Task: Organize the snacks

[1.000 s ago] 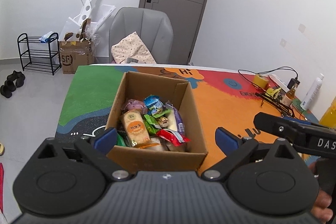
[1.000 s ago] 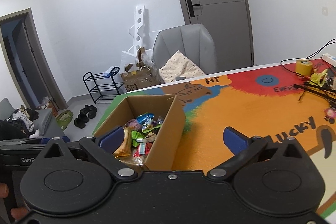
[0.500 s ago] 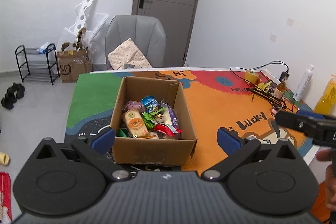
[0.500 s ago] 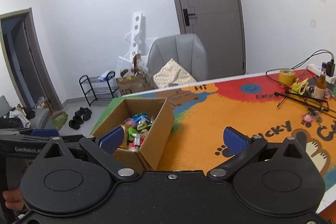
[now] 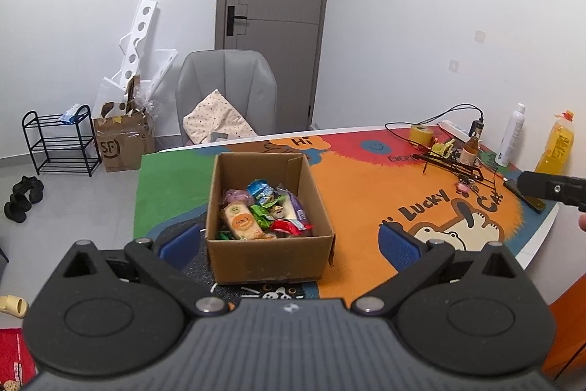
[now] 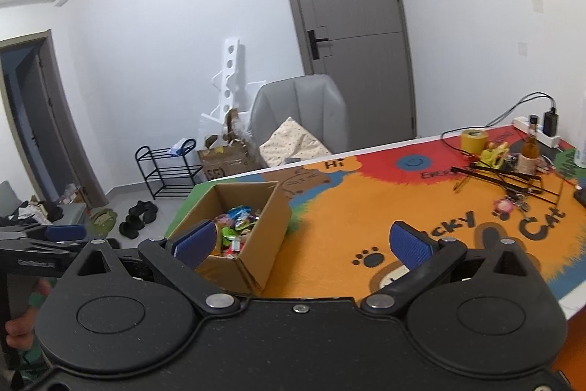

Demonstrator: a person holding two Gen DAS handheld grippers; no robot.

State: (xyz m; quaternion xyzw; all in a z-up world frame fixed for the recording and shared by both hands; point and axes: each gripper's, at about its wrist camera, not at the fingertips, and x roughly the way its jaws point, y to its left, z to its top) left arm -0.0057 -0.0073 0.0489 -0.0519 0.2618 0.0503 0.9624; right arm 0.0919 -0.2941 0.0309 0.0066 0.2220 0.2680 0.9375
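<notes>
Both grippers wide open and empty, snack box dead ahead of the left one.

Nearest the lens, the left gripper (image 5: 289,240) has its blue pads spread wide, holding nothing, lined up square on the cardboard box (image 5: 269,257) just beyond. The right gripper (image 6: 311,242) gapes too, with the box off to its left. So the left looks the nearer hand. Inside, the snacks (image 5: 262,211) lie heaped; the orange packet (image 5: 241,221) runs lengthwise away. Beyond, the colourful tabletop (image 5: 366,196) stretches to the clutter at the back.
</notes>
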